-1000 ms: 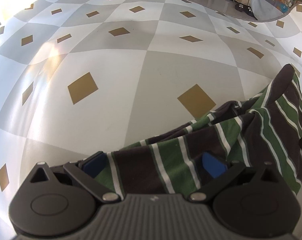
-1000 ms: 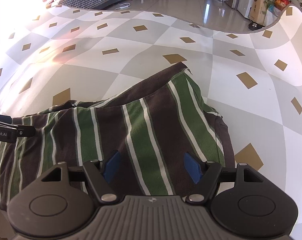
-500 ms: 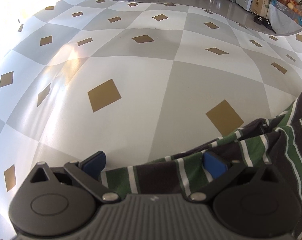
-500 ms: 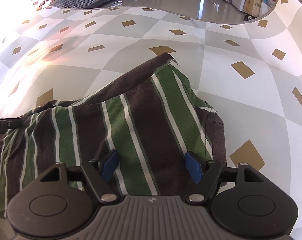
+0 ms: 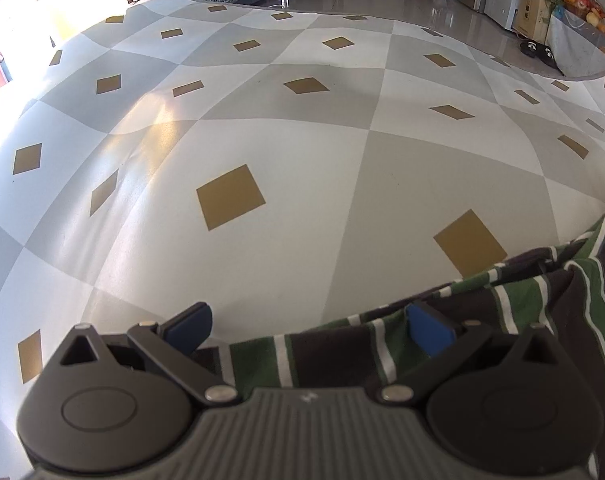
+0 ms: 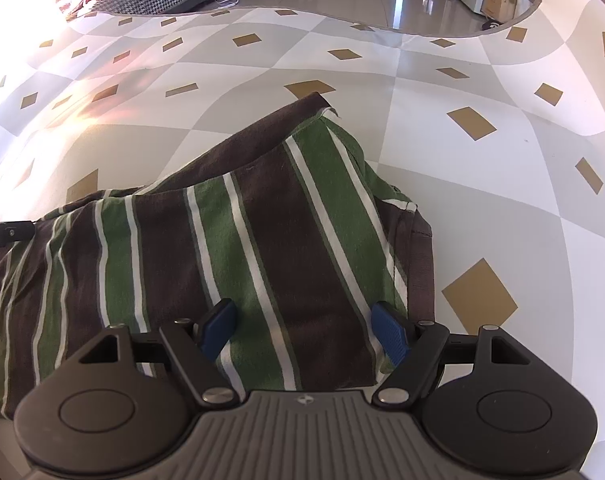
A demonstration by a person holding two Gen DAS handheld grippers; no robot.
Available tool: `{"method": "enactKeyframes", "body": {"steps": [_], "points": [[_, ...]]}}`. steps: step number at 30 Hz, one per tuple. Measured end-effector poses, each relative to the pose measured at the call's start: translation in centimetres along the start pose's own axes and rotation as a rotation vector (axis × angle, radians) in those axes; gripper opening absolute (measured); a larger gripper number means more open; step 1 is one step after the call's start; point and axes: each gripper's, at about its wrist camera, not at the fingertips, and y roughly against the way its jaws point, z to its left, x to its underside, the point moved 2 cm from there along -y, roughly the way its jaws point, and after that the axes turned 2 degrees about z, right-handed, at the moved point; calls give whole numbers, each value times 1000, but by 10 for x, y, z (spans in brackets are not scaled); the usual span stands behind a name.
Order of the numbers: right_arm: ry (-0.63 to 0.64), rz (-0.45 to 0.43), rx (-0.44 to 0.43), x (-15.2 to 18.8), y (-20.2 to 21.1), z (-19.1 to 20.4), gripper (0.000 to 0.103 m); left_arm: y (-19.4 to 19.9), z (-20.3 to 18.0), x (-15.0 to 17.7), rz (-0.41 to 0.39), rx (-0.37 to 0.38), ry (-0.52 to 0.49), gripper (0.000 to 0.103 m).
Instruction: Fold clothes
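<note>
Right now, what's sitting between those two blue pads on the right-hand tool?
In the right wrist view, the striped shirt lies between the open right gripper pads: a brown band with white and green stripes. The pads stand apart, not pinching it.

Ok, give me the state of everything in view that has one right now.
striped garment: lying partly folded and rumpled on the checked cover.
left hand-held gripper: open, over the garment's edge, gripping nothing.
right hand-held gripper: open, over the garment, gripping nothing.
</note>
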Motion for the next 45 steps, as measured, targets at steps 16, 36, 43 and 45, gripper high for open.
{"method": "enactKeyframes", "body": {"steps": [16,36,43,45], "points": [[5,7,5,1,1,1,72,29,-33,-2,-46,63,-21,103],[8,-2,-2,3,2,1,73,-2,-46,-4,-40,48,-21,103],[10,-2,-3,4,2,1,73,-8,-32,-10,-32,27,32,103],[11,-3,-3,4,2,1,73,-6,-34,-10,-30,27,23,103]]}}
